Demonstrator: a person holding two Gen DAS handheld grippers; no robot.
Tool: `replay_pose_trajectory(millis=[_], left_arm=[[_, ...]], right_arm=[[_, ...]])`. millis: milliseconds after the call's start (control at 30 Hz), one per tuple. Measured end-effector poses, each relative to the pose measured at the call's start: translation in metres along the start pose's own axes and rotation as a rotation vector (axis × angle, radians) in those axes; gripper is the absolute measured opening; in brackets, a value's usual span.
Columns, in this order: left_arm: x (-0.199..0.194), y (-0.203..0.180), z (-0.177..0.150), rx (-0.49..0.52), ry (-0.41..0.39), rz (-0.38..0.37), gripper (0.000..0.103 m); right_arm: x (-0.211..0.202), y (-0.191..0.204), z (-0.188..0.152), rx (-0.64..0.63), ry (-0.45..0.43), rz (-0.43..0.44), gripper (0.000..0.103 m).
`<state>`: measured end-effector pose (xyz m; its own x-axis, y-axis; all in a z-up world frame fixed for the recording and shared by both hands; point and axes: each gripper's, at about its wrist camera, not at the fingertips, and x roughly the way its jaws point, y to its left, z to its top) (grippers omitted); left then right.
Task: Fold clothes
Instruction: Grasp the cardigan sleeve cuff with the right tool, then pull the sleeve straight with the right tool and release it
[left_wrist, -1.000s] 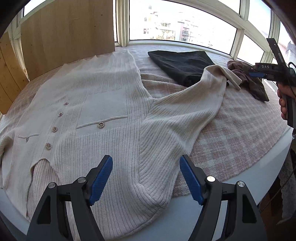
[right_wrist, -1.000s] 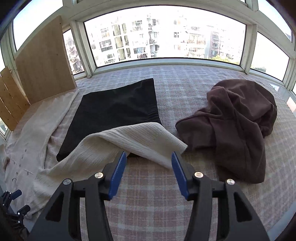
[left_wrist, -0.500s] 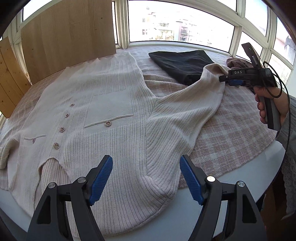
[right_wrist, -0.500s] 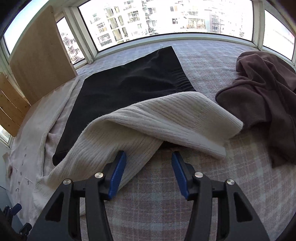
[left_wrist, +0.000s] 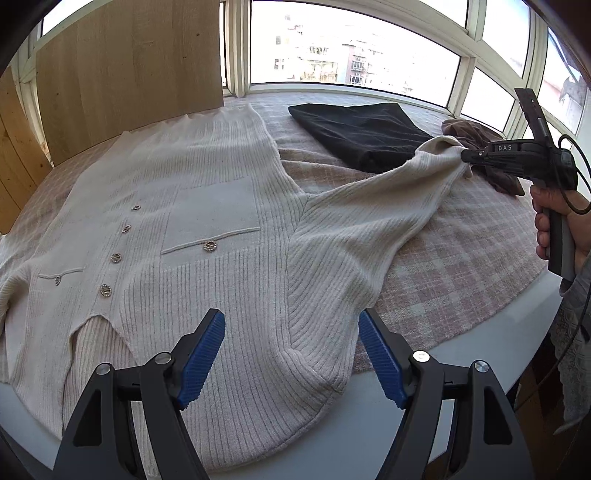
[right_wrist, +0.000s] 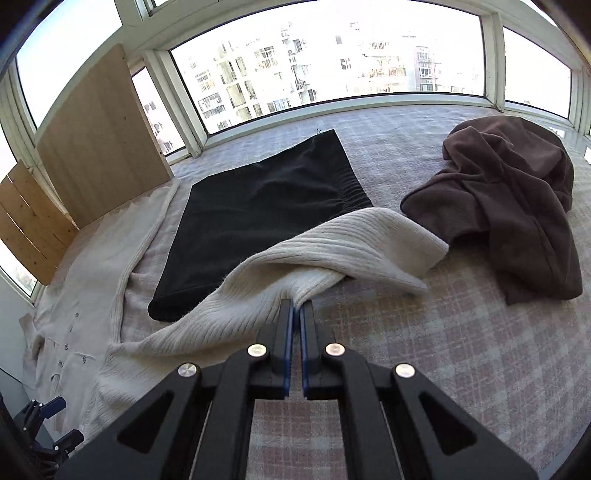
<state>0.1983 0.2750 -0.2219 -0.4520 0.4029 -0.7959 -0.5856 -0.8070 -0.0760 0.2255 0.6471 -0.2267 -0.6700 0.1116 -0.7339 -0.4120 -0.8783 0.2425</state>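
Observation:
A cream ribbed cardigan (left_wrist: 207, 206) with jewelled buttons lies spread flat on the checked cloth. Its right sleeve (left_wrist: 373, 206) stretches out toward a folded black garment (left_wrist: 362, 133). My right gripper (right_wrist: 296, 308) is shut on the near edge of that sleeve (right_wrist: 332, 254) close to the cuff; in the left wrist view the same gripper (left_wrist: 466, 155) pinches the cuff end, held by a hand. My left gripper (left_wrist: 291, 354) hangs open above the cardigan's lower hem with nothing between its blue pads (left_wrist: 201, 360).
A crumpled brown garment (right_wrist: 517, 195) lies at the right, just past the cuff. Wooden boards (left_wrist: 122, 62) lean against the window at the back left. The checked cloth (right_wrist: 461, 350) ends at the white table edge (left_wrist: 461, 343) near me.
My right gripper moved forward onto the sleeve and went from open to shut on its edge. The cuff end now lifts slightly. The left gripper has stayed put and open.

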Motion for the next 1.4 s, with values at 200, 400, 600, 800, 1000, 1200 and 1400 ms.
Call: replay_pose_trajectory(millis=[200, 400, 600, 800, 1000, 1200, 1400], left_arm=[[-0.005, -0.007, 0.007, 0.048, -0.018, -0.047, 0.073], [0.008, -0.007, 0.0, 0.106, 0.026, -0.074, 0.073], [0.019, 0.006, -0.011, 0.115, 0.074, -0.059, 0.073], [0.018, 0.02, -0.021, 0.137, 0.082, -0.036, 0.074], [0.015, 0.034, -0.022, 0.111, 0.104, -0.007, 0.075], [-0.002, 0.029, -0.022, 0.08, 0.106, -0.02, 0.074], [-0.005, 0.016, -0.017, 0.086, 0.107, -0.036, 0.074]], right_arm=[[-0.086, -0.008, -0.038, 0.051, -0.046, -0.058, 0.003], [-0.055, -0.013, -0.106, 0.063, 0.198, -0.149, 0.004], [-0.073, -0.042, -0.125, 0.117, 0.174, -0.216, 0.009], [-0.058, -0.073, -0.091, 0.063, 0.177, -0.262, 0.009], [-0.051, -0.14, -0.021, 0.102, 0.116, -0.385, 0.009], [-0.048, -0.093, -0.066, -0.008, 0.178, -0.275, 0.032], [-0.048, -0.123, -0.079, 0.138, 0.1, -0.292, 0.035]])
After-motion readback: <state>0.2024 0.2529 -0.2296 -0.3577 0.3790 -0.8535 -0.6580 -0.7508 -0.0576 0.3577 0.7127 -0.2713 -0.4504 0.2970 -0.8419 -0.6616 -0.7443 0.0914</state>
